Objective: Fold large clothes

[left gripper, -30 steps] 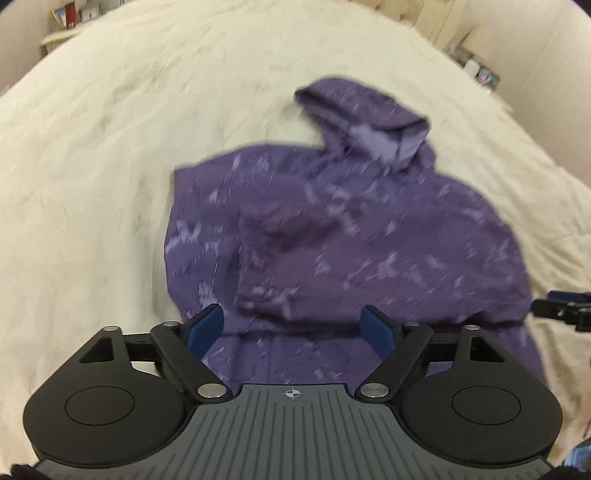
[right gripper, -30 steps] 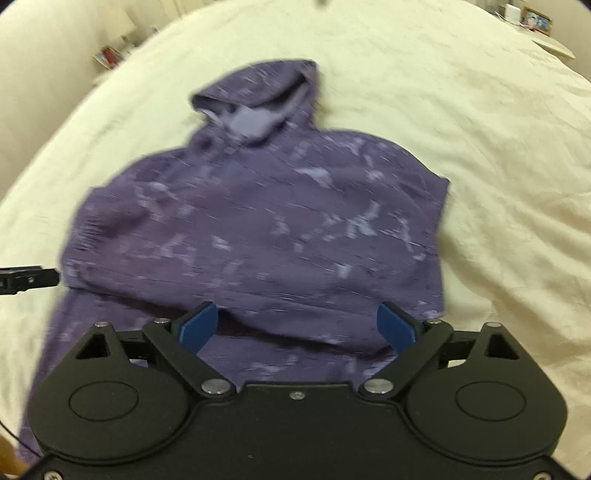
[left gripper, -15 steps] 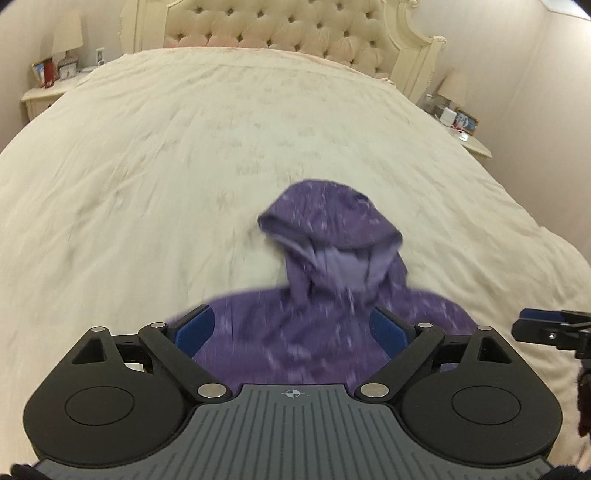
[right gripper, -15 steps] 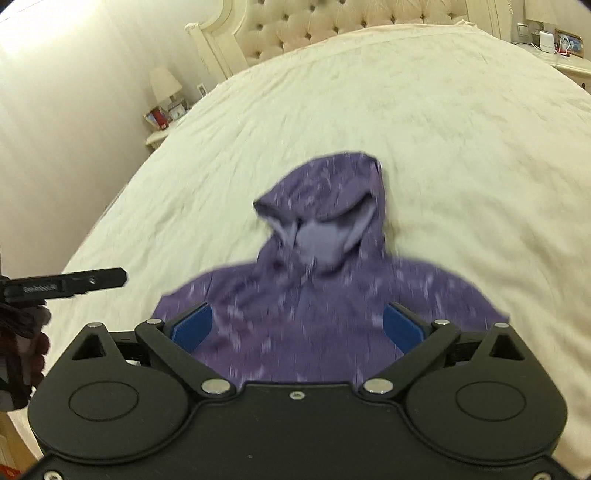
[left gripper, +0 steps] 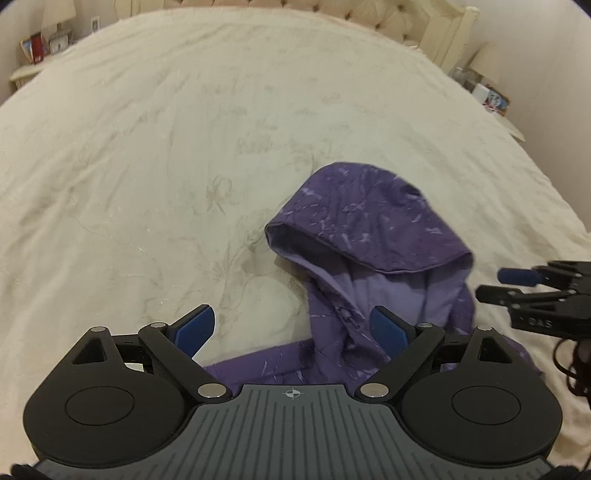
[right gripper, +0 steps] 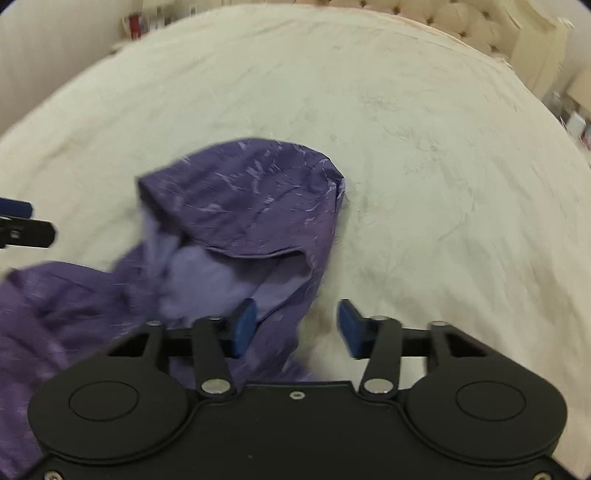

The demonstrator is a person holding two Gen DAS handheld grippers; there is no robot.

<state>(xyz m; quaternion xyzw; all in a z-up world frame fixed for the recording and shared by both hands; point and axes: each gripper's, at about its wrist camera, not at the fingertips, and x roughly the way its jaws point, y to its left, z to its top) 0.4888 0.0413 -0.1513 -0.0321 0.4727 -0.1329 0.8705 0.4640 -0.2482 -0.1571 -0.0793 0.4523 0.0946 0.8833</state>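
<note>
Purple hoodie [left gripper: 373,236] lies mid-bed [left gripper: 147,147], hood unfolded; left gripper [left gripper: 291,328] and right gripper [right gripper: 297,326] jaws apart, empty.

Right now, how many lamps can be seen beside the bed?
2. One lamp stands on the nightstand at the upper left of the left wrist view; the other lamp is at the upper right, near the headboard. More may be hidden.

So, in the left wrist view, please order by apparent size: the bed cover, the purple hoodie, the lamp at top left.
1. Bed cover, fills most of the view.
2. Purple hoodie, partly hidden.
3. Lamp, smallest; it stands far away, so its true size is unsure.
</note>
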